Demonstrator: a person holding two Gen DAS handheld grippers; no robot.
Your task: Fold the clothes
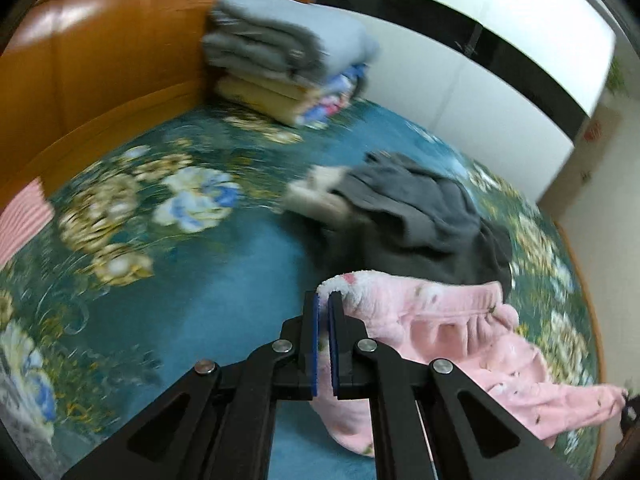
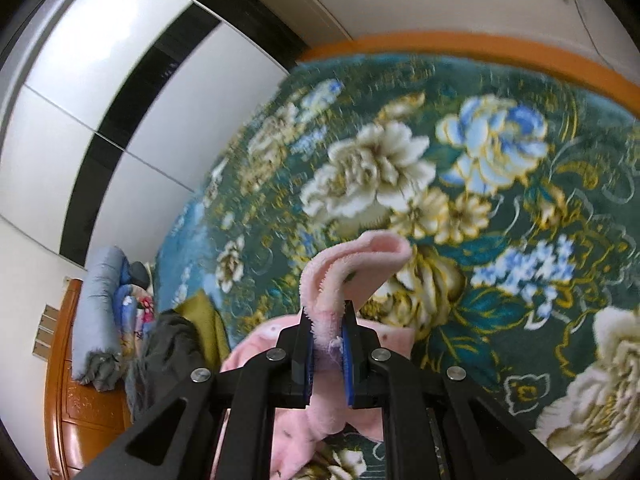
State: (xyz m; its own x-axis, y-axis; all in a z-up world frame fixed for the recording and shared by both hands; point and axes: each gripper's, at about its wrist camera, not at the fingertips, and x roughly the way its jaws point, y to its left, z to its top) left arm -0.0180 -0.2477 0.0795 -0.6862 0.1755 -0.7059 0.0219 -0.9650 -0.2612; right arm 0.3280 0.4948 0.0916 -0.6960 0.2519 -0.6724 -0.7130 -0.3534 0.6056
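Pink, fluffy fleece is pinched in both tools: the left gripper (image 1: 323, 300) has its blue-padded jaws nearly closed on a rolled edge of the pink garment (image 1: 448, 320), which trails rightward in gathered ruffles with small dark specks across the teal floral blanket (image 1: 240, 280). At the blanket's left edge rises a glossy orange-brown wooden headboard (image 1: 100, 68), and against it sits a stack of folded bedding (image 1: 280, 60), grey on top, yellow and flowered layers beneath. Just behind the pink garment lies a crumpled dark grey garment (image 1: 420, 216), touching it. A white wardrobe (image 1: 460, 60) with a black band stands beyond the far edge. The right gripper (image 2: 328, 320) is clamped on a plush pink fold (image 2: 352, 264) that curls upward past its tips, over large cream and blue blossoms.
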